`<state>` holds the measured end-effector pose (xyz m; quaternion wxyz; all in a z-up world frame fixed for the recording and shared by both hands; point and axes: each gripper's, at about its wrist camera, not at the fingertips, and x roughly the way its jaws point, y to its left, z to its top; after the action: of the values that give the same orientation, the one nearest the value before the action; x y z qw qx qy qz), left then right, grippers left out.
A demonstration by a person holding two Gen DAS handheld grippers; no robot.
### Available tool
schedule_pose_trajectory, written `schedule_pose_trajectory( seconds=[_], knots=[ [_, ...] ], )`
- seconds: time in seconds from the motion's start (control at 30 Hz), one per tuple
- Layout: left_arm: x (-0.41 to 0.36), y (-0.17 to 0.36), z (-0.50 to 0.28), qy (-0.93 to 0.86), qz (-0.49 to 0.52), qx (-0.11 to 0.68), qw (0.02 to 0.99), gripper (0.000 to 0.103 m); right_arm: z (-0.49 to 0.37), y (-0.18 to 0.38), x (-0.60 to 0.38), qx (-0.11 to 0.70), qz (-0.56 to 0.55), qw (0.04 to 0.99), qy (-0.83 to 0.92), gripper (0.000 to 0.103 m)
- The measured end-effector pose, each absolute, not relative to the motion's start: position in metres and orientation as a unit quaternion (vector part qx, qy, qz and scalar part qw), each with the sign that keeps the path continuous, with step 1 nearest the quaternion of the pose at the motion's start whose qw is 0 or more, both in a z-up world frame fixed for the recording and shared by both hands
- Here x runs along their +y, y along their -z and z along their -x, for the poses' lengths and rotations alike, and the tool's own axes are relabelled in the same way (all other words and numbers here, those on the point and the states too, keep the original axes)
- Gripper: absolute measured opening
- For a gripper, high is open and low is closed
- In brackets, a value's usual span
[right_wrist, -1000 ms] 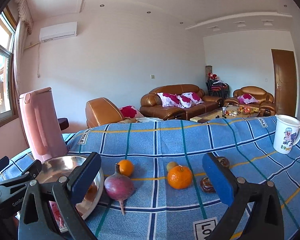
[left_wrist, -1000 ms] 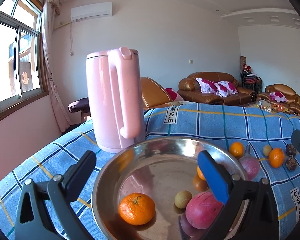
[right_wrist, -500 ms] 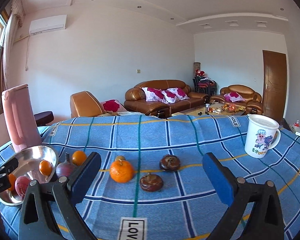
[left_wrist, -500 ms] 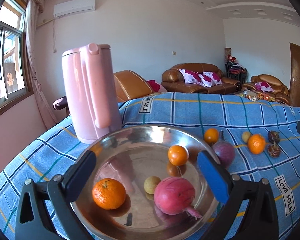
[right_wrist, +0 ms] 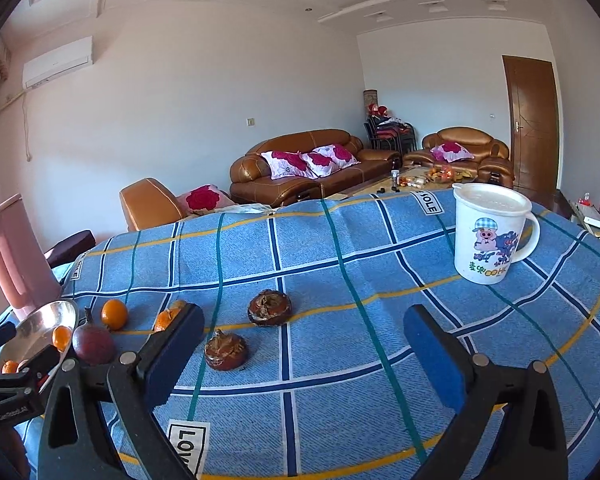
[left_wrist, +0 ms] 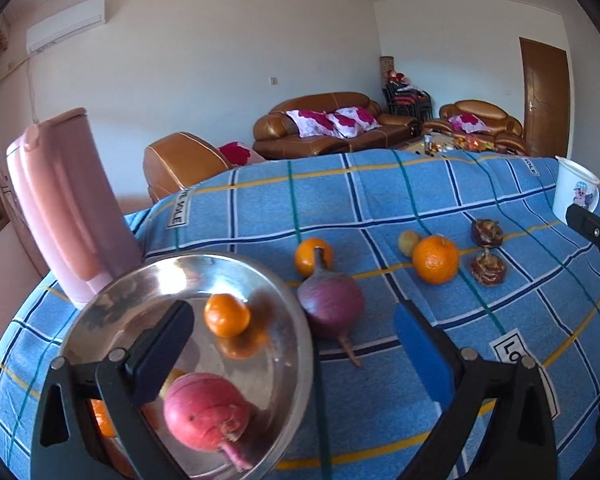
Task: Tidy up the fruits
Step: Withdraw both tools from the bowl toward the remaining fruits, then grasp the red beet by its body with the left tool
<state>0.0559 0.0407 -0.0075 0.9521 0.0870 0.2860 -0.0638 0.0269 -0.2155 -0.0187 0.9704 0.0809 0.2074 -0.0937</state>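
Observation:
A steel bowl point(left_wrist: 288, 320) sits at the left of the blue checked cloth and holds a small orange point(left_wrist: 226, 315), a red round fruit point(left_wrist: 206, 410) and more fruit hidden behind my finger. My left gripper point(left_wrist: 294, 344) is open and empty, above the bowl's right rim. On the cloth lie a purple beet-like fruit point(left_wrist: 331, 307), a small orange point(left_wrist: 309, 256), a big orange point(left_wrist: 435, 259), a small yellow fruit point(left_wrist: 407, 242) and two dark brown fruits point(right_wrist: 268, 307) point(right_wrist: 225, 351). My right gripper point(right_wrist: 300, 348) is open and empty, just right of the brown fruits.
A pink kettle point(left_wrist: 70, 204) stands behind the bowl at the left. A white cartoon mug point(right_wrist: 489, 234) stands at the far right of the table. Sofas and an armchair lie beyond the table's far edge.
Both grippers have swung to the right. The bowl has shifted left in the left view, and the right view now shows the brown fruits and mug closer.

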Motion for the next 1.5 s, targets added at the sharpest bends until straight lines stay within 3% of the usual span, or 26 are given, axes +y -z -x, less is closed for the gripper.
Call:
schedule_pose_trajectory(
  seconds=[0.17, 0.23, 0.47, 0.63, 0.8, 0.83, 0.9, 0.97, 1.0, 1.03, 1.5],
  knots=[
    [0.01, 0.015, -0.092, 0.067, -0.143, 0.323, 0.933, 0.092, -0.028, 0.018, -0.211, 0.208, -0.074, 0.972, 0.083, 0.101],
    [0.0, 0.021, -0.103, 0.066, -0.162, 0.344, 0.923, 0.083, -0.028, 0.018, -0.213, 0.207, -0.079, 0.972, 0.08, 0.101],
    [-0.023, 0.037, -0.12, 0.059, -0.192, 0.387, 0.9, 0.077, -0.028, 0.018, -0.224, 0.206, -0.105, 0.969, 0.083, 0.101],
    [-0.039, 0.038, -0.102, 0.05, -0.224, 0.352, 0.907, 0.075, -0.027, 0.016, -0.231, 0.201, -0.113, 0.969, 0.094, 0.101],
    [-0.057, 0.013, -0.06, 0.178, -0.195, 0.323, 0.909, 0.048, -0.029, 0.018, -0.24, 0.209, -0.126, 0.964, 0.106, 0.101],
    [-0.057, 0.009, -0.056, 0.202, -0.18, 0.325, 0.906, 0.048, -0.029, 0.019, -0.241, 0.209, -0.126, 0.963, 0.109, 0.101],
    [-0.05, 0.0, -0.046, 0.21, -0.16, 0.308, 0.914, 0.05, -0.027, 0.018, -0.242, 0.205, -0.126, 0.964, 0.114, 0.101],
    [-0.032, -0.011, -0.042, 0.209, -0.135, 0.297, 0.922, 0.071, -0.026, 0.018, -0.242, 0.202, -0.125, 0.965, 0.113, 0.101],
    [-0.021, -0.015, -0.042, 0.209, -0.121, 0.295, 0.924, 0.087, -0.027, 0.018, -0.241, 0.203, -0.124, 0.965, 0.112, 0.101],
    [-0.014, -0.017, -0.043, 0.207, -0.111, 0.296, 0.926, 0.091, -0.029, 0.018, -0.24, 0.206, -0.123, 0.965, 0.108, 0.101],
    [-0.058, 0.01, -0.06, 0.261, -0.083, 0.354, 0.894, 0.09, -0.029, 0.019, -0.254, 0.211, -0.156, 0.958, 0.114, 0.101]
  ],
)
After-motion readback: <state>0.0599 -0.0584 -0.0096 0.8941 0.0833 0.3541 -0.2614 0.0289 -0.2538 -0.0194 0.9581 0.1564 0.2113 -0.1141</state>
